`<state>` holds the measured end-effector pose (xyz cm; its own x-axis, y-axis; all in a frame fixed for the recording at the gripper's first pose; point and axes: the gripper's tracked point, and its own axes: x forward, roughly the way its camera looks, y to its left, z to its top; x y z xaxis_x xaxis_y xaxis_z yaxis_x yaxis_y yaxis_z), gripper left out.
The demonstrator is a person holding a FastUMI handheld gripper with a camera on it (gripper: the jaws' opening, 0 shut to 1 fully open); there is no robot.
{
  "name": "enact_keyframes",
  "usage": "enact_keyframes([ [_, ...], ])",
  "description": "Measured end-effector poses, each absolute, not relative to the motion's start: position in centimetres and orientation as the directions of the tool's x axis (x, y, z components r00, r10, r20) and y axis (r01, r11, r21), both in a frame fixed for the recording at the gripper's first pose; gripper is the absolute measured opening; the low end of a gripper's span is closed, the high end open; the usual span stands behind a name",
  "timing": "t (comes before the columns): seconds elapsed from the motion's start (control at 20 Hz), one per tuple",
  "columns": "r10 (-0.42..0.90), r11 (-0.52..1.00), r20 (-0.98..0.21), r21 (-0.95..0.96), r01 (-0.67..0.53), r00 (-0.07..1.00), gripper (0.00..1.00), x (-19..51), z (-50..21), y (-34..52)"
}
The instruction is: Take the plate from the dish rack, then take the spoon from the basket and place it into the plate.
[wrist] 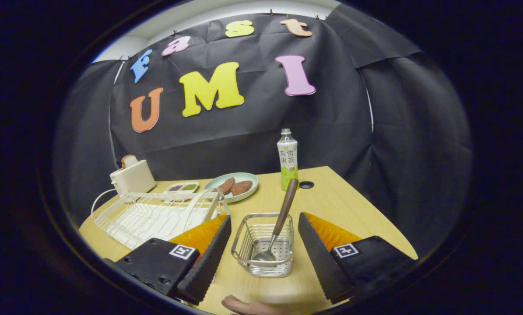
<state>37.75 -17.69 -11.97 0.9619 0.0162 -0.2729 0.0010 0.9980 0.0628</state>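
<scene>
Hovering low over the desk (340, 205), tool (265, 238) spread wide, its 2 black ribbed fingers (208, 258) flanking the basket (263, 251) without touching it. Orange padding behind each finger, square black-and-white markers on the black finger blocks. A fingertip of a hand (248, 306) showing just below the fingers, at the near desk edge.

Between the fingers: basket of shiny wire with a perforated metal floor, squarish, open on top. Inside it the spoon (281, 218), metal bowl down on the floor, brown handle leaning up and away past the far rim, free above the wires.

Left of the basket, just beyond the left finger: white wire dish rack (156, 214), long and low, its slots looking bare; no plate made out in it. Rack close to the desk's left edge.

Farther back: pale green round plate (233, 186) carrying 2 reddish-brown oval pieces, a small white 2-part tray (182, 187) beside it, a cream toaster (132, 177) with a slice sticking up, and a tall clear bottle (287, 159) of greenish drink standing upright. Small dark round hole (306, 184) in the desk right of the bottle.

Bare light wood on the right half, open room up to the right edge.
</scene>
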Motion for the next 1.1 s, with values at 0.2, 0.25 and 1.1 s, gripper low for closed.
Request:
enact_keyframes([
  [0.2,-0.03,0.997,-0.327,0.061,0.053,0.945,0.96,40.7,-12.1,-18.1],
  [0.25,-0.033,0.994,-0.335,0.087,0.066,0.942,0.95,41.3,-11.9,-18.1],
  [1.1,-0.136,0.99,-0.251,-0.009,0.139,0.958,0.16,38.8,-5.4,-16.7],
])
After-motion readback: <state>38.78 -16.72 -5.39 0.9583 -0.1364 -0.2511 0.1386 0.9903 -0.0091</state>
